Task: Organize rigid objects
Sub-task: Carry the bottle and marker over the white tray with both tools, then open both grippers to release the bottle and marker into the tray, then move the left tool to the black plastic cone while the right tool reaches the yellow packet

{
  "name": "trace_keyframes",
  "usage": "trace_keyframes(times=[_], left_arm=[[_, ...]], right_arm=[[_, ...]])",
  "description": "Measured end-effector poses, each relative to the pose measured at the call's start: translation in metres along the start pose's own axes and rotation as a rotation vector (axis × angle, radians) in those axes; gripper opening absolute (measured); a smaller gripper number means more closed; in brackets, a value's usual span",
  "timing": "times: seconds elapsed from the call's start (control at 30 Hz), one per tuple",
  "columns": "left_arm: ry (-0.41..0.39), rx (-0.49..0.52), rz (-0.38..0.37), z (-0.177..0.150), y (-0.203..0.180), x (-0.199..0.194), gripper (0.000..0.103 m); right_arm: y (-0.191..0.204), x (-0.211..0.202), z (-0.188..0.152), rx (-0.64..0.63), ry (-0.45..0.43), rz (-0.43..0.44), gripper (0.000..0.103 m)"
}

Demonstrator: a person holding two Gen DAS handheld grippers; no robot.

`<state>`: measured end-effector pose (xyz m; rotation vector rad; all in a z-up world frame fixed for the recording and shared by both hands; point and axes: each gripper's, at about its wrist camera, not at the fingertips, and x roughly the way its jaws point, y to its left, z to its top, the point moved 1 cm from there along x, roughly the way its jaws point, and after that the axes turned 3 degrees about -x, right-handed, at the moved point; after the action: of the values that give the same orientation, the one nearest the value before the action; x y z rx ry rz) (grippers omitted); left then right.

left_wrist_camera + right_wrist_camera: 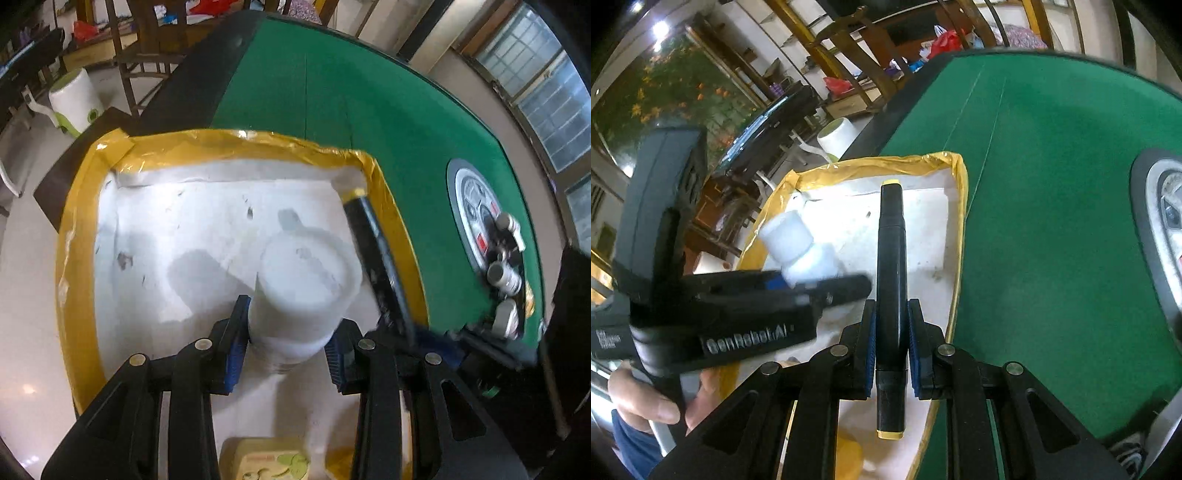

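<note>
My left gripper (290,332) is shut on a white plastic bottle (303,291) and holds it over the white floor of a box with a yellow taped rim (229,142). In the right wrist view the same bottle (798,247) and left gripper (798,286) show above the box (923,160). My right gripper (892,332) is shut on a black marker with yellow ends (891,258), held over the box's right side. That marker also shows blurred in the left wrist view (380,258).
The box sits on a green felt table (351,92). A round silver panel (476,214) in the table holds several small bottles (506,277). A yellow-green packet (266,461) lies at the box's near end. Chairs and a white stool (74,99) stand beyond the table.
</note>
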<state>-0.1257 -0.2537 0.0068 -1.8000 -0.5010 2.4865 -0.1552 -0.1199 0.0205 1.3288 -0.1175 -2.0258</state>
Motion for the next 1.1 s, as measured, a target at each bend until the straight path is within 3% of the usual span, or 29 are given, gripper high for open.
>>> trace_keyframes(times=[0.2, 0.27, 0.3, 0.5, 0.6, 0.8, 1.1], left_arm=[[-0.02, -0.039, -0.019, 0.008, 0.013, -0.003, 0.038], [-0.025, -0.056, -0.031, 0.008, 0.016, -0.005, 0.058], [-0.03, -0.061, -0.032, 0.007, 0.017, -0.006, 0.059], [-0.091, -0.105, -0.087, 0.004, 0.021, -0.029, 0.059], [-0.11, -0.1, -0.096, 0.0, 0.016, -0.037, 0.059], [-0.145, -0.059, -0.103, -0.014, -0.002, -0.052, 0.059], [-0.174, 0.011, -0.138, -0.046, -0.04, -0.069, 0.059]], right_arm=[[-0.003, 0.002, 0.004, -0.01, -0.004, -0.005, 0.014], [-0.003, 0.002, 0.006, -0.013, -0.001, -0.01, 0.015], [-0.003, 0.002, 0.007, -0.011, 0.003, -0.007, 0.015], [0.006, -0.007, 0.007, -0.06, -0.011, -0.038, 0.022], [0.004, -0.023, 0.004, -0.06, -0.048, -0.036, 0.036], [0.0, -0.049, -0.012, -0.036, -0.064, 0.033, 0.037], [-0.021, -0.094, -0.052, -0.044, -0.102, 0.054, 0.037]])
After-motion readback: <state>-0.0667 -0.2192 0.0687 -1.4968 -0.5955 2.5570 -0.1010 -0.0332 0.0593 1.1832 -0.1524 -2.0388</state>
